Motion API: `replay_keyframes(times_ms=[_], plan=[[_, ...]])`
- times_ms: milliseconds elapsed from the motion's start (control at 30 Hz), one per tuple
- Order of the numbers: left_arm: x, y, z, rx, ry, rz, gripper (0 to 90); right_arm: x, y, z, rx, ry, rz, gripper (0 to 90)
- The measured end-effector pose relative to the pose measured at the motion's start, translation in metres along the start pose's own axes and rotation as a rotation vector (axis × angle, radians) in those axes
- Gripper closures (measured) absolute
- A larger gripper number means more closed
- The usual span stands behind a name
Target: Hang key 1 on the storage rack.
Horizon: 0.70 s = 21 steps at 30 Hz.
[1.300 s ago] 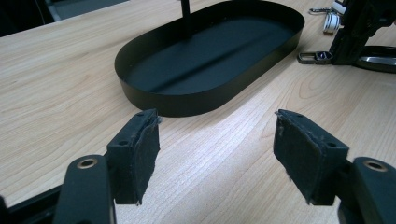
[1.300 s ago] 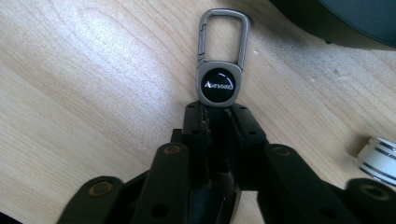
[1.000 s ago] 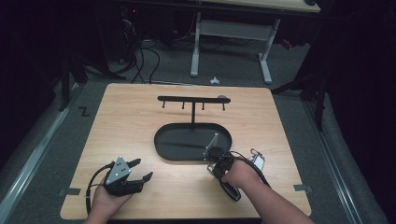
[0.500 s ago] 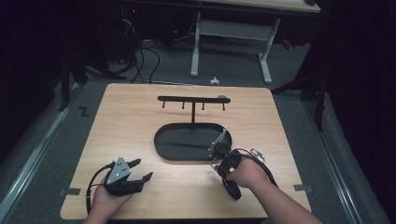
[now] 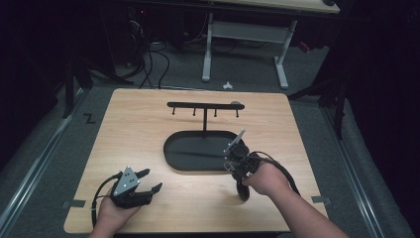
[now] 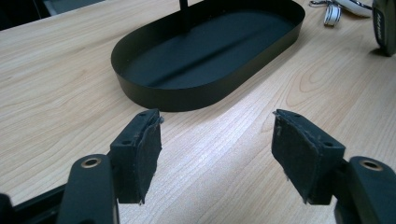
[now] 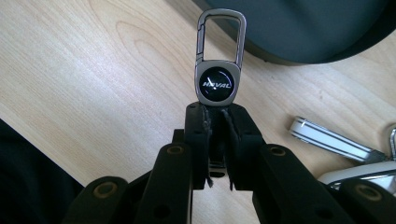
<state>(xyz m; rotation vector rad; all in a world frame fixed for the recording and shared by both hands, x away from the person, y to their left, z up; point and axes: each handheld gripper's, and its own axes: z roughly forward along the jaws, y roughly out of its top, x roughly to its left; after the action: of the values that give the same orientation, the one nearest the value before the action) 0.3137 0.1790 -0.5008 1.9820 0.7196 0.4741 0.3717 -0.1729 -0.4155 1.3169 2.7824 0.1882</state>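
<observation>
A grey metal keychain [image 7: 218,70] with a carabiner clip and a round black emblem stands up from my right gripper [image 7: 215,112], whose jaws are shut on its lower end. In the high view the right gripper [image 5: 236,154] hangs over the near right rim of the black oval tray [image 5: 195,156], with the keychain [image 5: 236,139] pointing up and away. A black T-shaped hook rack [image 5: 204,105] rises from the tray's far side. My left gripper [image 5: 153,179] rests near the table's front left, open with nothing between its pads [image 6: 140,154].
Silver keys [image 7: 336,140] lie on the wood to the right of the held keychain, close to the tray [image 7: 303,28]. The left gripper view has the tray [image 6: 205,46] ahead, keys [image 6: 334,9] and a black object [image 6: 385,23] at its upper right.
My right gripper has risen from the table beside the tray with the keychain in its jaws. The left gripper has stayed where it was.
</observation>
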Motion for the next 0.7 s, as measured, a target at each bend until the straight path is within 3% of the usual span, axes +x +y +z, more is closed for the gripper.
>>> replay_keyframes(times_ms=[33,100,300,333,400,700], plan=[[0.000,0.000,0.000,0.000,0.000,0.001,33.6,-0.001,0.000,-0.001,-0.005,-0.001,-0.008,80.6],[0.000,0.000,0.000,0.000,0.000,0.000,33.7,0.001,0.000,-0.004,-0.001,-0.003,0.023,80.6],[-0.001,0.000,0.000,0.002,-0.003,0.003,33.7,0.001,0.002,-0.015,-0.029,-0.007,0.026,80.6],[-0.001,0.000,0.001,-0.002,-0.001,0.002,33.8,-0.001,0.003,-0.017,-0.043,-0.009,0.003,80.6],[0.000,0.000,0.001,-0.001,0.001,0.002,33.7,-0.003,0.004,-0.021,-0.055,-0.008,0.002,80.6],[0.000,0.000,0.000,0.001,0.001,-0.002,33.7,-0.005,0.013,-0.036,-0.101,-0.005,0.026,80.6]])
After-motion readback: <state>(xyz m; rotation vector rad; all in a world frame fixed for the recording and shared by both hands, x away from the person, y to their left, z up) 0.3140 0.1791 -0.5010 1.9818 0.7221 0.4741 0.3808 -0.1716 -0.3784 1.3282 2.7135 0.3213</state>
